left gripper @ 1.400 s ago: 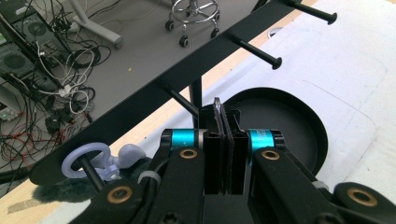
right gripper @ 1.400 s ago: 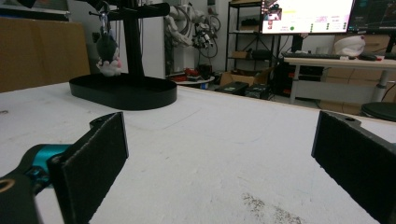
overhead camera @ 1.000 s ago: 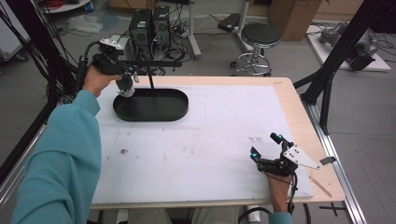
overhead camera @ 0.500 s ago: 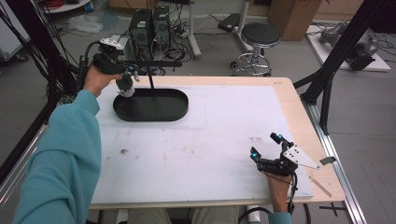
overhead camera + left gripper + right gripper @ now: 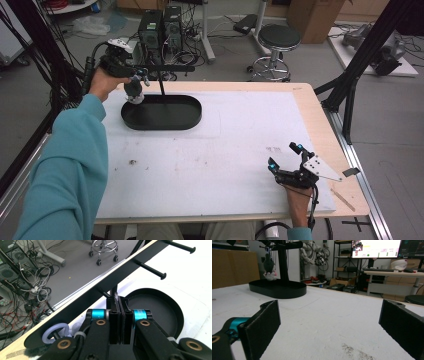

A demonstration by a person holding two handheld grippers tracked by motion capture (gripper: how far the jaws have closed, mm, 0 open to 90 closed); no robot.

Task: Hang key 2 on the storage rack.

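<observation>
A black stand has an oval tray base (image 5: 192, 116), an upright post (image 5: 161, 86) and a horizontal bar (image 5: 172, 67) with pegs. A small grey-and-white plush keychain (image 5: 134, 92) hangs under the bar's left end, over the tray's left part. My left gripper (image 5: 142, 75) is held at that end of the bar, just above the plush. In the left gripper view its jaws (image 5: 120, 301) are shut on a thin loop beside the bar (image 5: 100, 282). My right gripper (image 5: 285, 156) rests open near the table's front right, with nothing between its fingers (image 5: 263, 322).
A white sheet (image 5: 225, 150) covers the wooden table. A translucent white ring (image 5: 55, 332) sits on a peg at the bar's end. Computers, cables and a stool (image 5: 277, 37) stand on the floor beyond the far edge. Black frame struts (image 5: 350, 80) rise at the right.
</observation>
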